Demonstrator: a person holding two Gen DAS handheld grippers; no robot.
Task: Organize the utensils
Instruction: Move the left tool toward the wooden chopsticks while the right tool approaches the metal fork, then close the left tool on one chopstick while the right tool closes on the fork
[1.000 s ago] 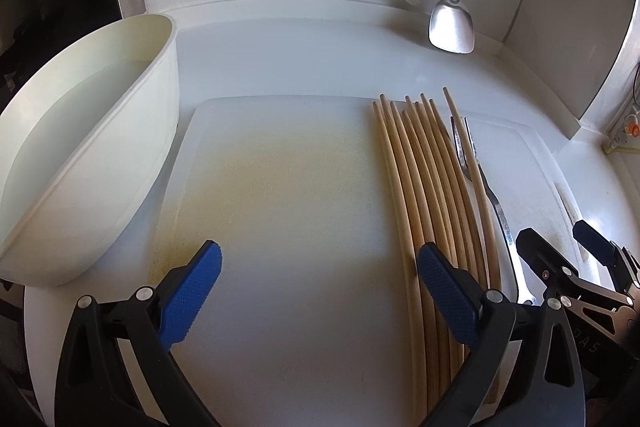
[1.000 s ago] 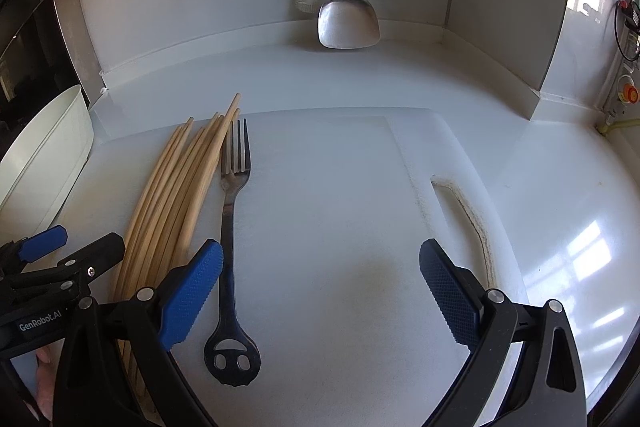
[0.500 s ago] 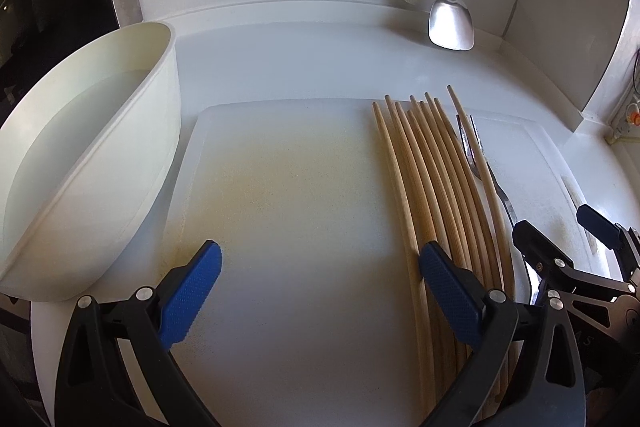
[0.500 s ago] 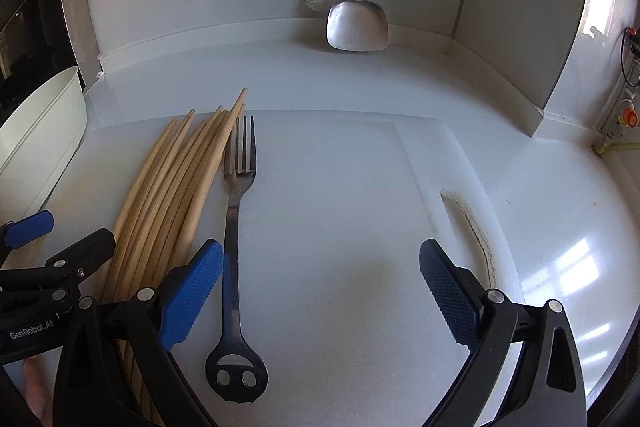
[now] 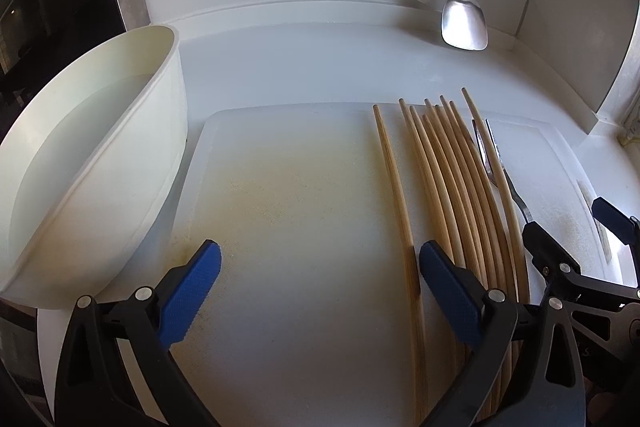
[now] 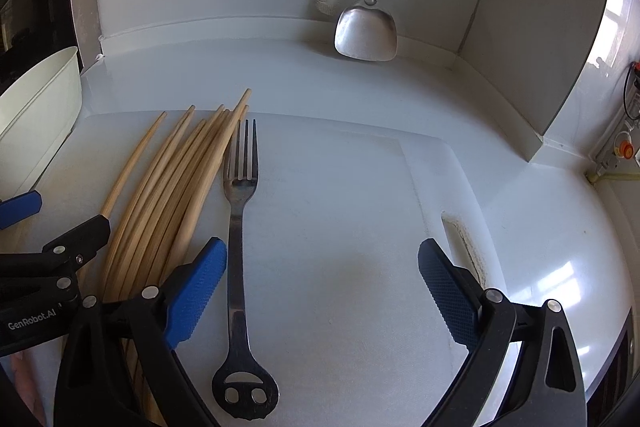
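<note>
Right wrist — chopsticks (image 6: 168, 183) touching fork (image 6: 239, 227)

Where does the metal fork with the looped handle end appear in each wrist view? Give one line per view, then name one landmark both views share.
Left wrist view: the metal fork lies right of centre, just right of the wooden chopsticks, its handle end hidden behind the right claw.
Right wrist view: the fork lies left of centre, whole, tines pointing away.
Shared landmark: the hanging steel spatula at the back wall.

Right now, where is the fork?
The fork lies flat on the white cutting board, just right of the chopsticks, in the right wrist view.
</note>
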